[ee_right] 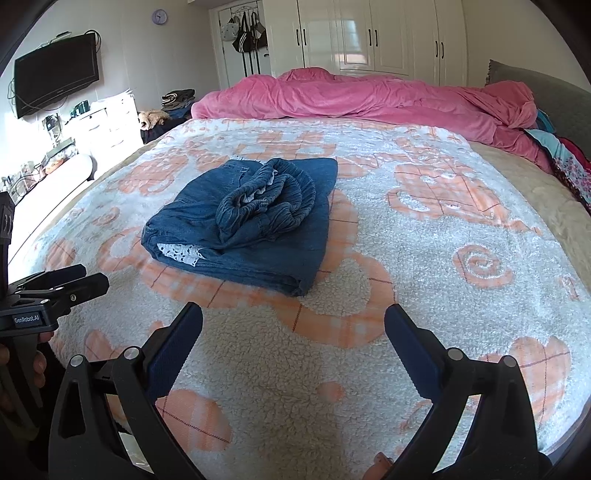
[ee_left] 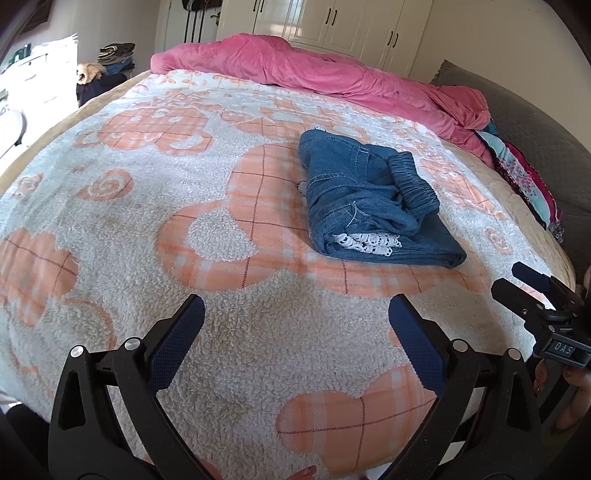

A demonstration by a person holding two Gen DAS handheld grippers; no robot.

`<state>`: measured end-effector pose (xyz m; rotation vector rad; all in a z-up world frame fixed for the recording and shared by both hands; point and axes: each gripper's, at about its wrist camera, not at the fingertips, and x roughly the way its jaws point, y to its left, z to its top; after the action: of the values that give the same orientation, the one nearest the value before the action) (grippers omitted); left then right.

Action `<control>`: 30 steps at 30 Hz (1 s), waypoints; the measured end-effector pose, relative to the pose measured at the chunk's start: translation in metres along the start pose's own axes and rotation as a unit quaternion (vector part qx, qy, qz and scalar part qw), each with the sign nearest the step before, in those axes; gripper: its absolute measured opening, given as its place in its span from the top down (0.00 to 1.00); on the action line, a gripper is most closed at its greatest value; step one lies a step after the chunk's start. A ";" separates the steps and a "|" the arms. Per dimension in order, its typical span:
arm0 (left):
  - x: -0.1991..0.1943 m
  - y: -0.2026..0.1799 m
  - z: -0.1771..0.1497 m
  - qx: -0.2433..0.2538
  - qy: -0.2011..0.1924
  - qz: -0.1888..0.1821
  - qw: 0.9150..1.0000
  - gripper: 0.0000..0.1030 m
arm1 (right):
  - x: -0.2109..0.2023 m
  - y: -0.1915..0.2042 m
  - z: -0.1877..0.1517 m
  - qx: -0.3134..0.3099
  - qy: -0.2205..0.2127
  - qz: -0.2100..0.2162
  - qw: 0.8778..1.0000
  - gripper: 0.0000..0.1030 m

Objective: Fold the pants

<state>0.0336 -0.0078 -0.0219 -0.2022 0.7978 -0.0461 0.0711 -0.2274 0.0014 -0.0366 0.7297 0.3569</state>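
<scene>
Pants (ee_left: 373, 195) folded on blanket (ee_left: 147, 229), left gripper (ee_left: 295, 339) and right gripper (ee_right: 293, 343) spread, apart

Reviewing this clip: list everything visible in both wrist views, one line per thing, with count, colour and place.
Pants: one, blue denim, folded in a bundle mid-bed, elastic waistband bunched on top, white lace trim at the near edge.
Blanket: one, white fleece with orange plaid shapes, covering the bed.
Duvet: one, pink, heaped along the far side of the bed.
Patterned fabrics: a few, teal, pink, floral, at the right edge of the bed.
Wardrobe: one, white, back wall.
TV: one, black, left wall.
Clock: one, purple, high on the wall.
Left gripper: black, blue pads, open, empty.
Right gripper: same, open, empty.
</scene>
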 end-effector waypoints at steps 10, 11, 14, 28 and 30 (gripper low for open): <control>0.000 0.000 0.001 0.003 0.000 0.005 1.000 0.09 | 0.000 0.001 0.001 -0.004 0.002 0.002 1.000 0.04; 0.000 0.000 0.001 0.003 0.001 0.005 1.000 0.09 | 0.000 0.001 0.001 -0.004 0.002 0.001 1.000 0.04; -0.001 0.000 0.002 0.005 0.001 0.005 1.000 0.09 | 0.000 0.002 0.001 -0.004 0.002 0.001 1.000 0.04; -0.002 -0.001 0.003 0.006 -0.001 0.009 1.000 0.09 | 0.001 0.001 0.001 -0.003 0.005 -0.002 1.000 0.04; -0.003 -0.001 0.003 0.007 -0.001 0.009 1.000 0.09 | 0.001 0.002 0.000 -0.003 0.005 -0.003 1.000 0.04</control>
<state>0.0341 -0.0079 -0.0177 -0.1818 0.7974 -0.0350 0.0713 -0.2253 0.0011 -0.0453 0.7379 0.3536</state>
